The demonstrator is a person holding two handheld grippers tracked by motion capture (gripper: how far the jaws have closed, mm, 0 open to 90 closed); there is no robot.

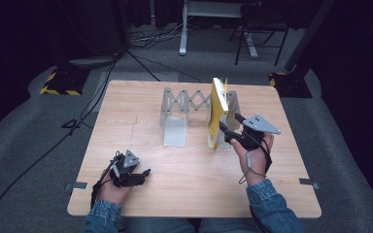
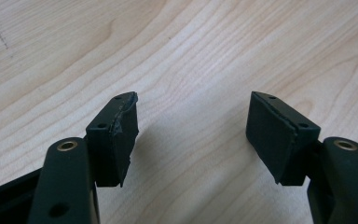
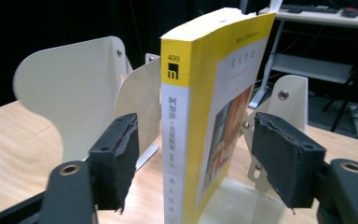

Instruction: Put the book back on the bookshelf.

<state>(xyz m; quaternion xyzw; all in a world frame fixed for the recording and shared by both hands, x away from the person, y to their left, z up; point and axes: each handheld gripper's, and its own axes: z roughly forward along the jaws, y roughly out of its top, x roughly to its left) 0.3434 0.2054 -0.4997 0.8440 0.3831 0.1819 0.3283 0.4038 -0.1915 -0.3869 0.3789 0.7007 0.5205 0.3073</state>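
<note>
High view: yellow book [image 1: 218, 112] upright in the expanding metal rack [image 1: 184, 110] on the wooden table [image 1: 189, 170]; right gripper [image 1: 229, 127] at its near edge, left gripper [image 1: 143, 173] low near the front left.

Left gripper view: jaws wide, nothing between, bare wood beneath.

Right gripper view: jaws spread either side of the book's spine, not touching; cream dividers [image 3: 74, 88] behind.

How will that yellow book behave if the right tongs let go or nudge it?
The book stands upright on its narrow bottom edge, so it probably tips sideways easily. The rack beside it may catch it. It looks like a paperback, likely bending somewhat under a squeeze.
</note>
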